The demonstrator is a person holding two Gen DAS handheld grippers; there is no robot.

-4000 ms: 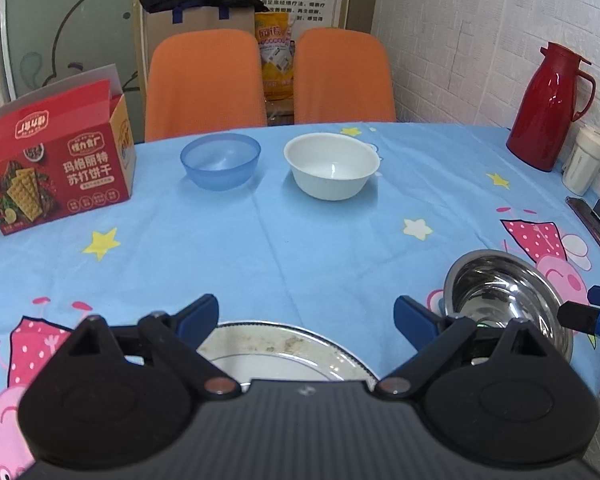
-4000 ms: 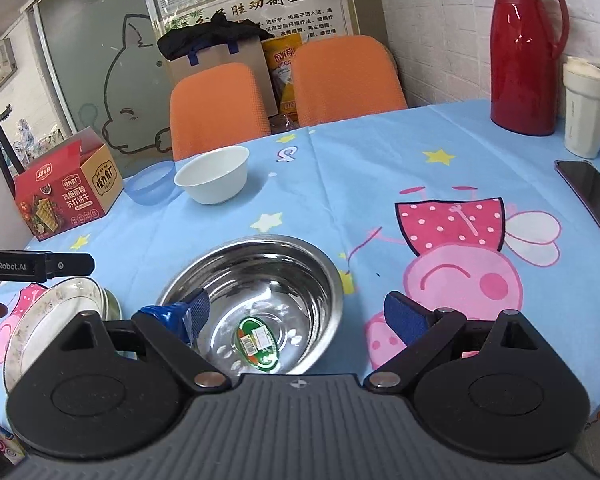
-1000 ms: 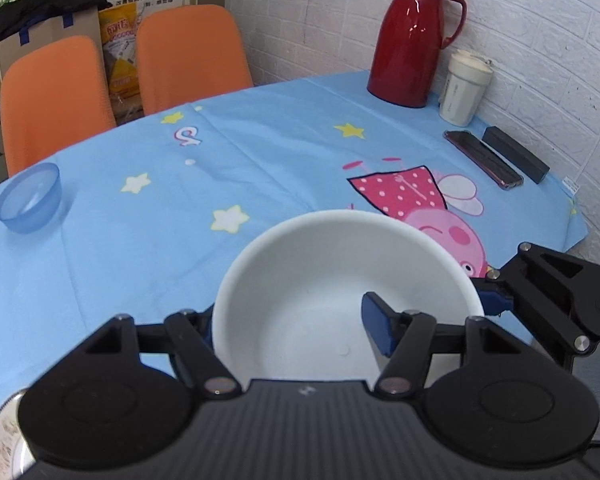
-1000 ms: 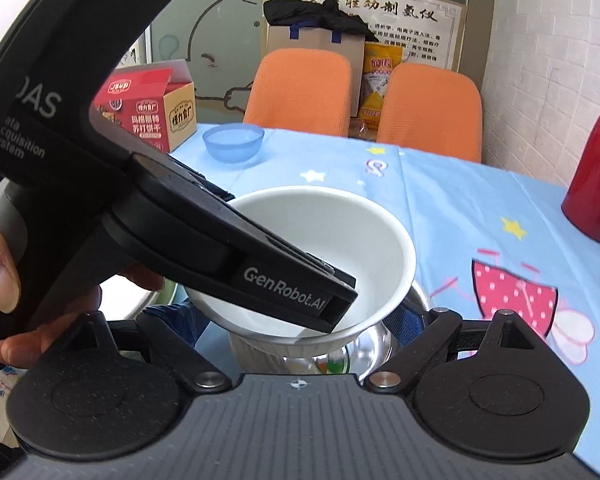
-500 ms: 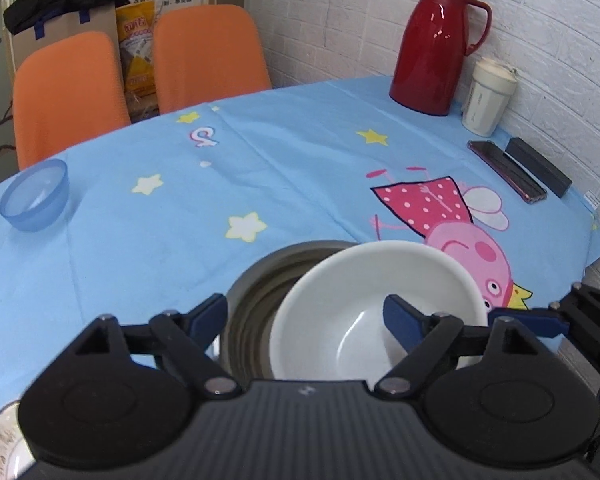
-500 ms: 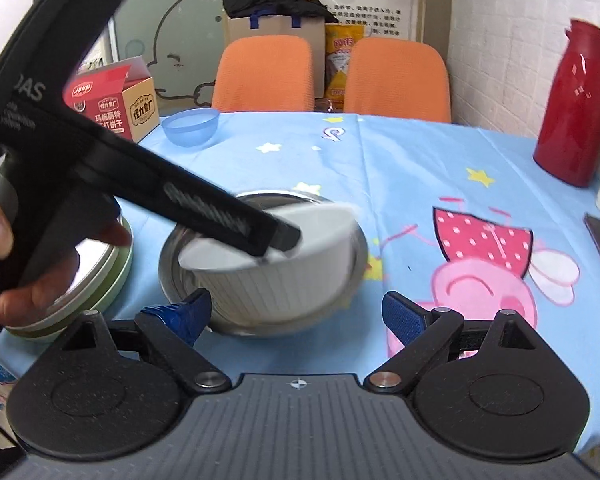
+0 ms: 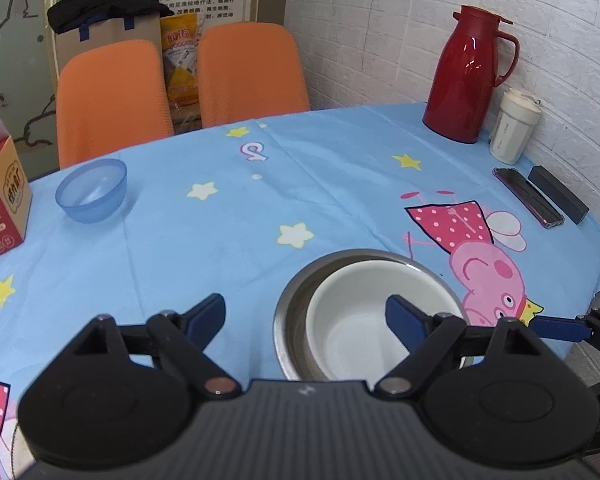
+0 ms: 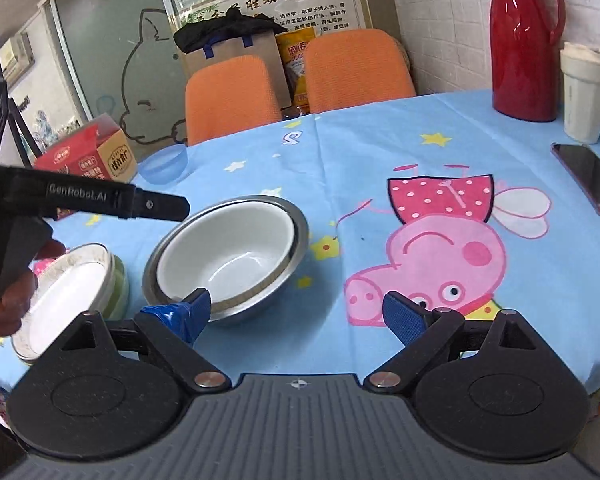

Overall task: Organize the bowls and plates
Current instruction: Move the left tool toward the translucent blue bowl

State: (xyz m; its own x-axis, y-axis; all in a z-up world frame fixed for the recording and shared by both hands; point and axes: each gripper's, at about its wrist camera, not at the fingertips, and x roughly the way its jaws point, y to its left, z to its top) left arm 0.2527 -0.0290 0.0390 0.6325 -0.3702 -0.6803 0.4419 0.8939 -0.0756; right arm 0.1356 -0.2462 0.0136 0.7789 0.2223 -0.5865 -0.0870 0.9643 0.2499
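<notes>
A white bowl (image 7: 364,320) (image 8: 228,252) sits nested inside a steel bowl (image 7: 296,292) (image 8: 296,236) near the table's front edge. My left gripper (image 7: 306,314) is open and empty, just above and left of the bowls; its finger shows in the right wrist view (image 8: 156,204). My right gripper (image 8: 296,312) is open and empty, its left fingertip next to the steel bowl's near rim. A blue plastic bowl (image 7: 91,190) (image 8: 165,165) stands at the far left. A stack of plates (image 8: 72,284) lies left of the steel bowl.
A red biscuit box (image 7: 0,200) stands at the left edge. A red thermos (image 7: 468,76), a white cup (image 7: 514,128), a phone (image 7: 528,196) and a black case (image 7: 558,194) are at the right. Two orange chairs (image 7: 180,88) stand behind the table.
My left gripper let the white bowl down into the steel bowl, opened, and drew back up and to the left. My right gripper stayed beside the steel bowl.
</notes>
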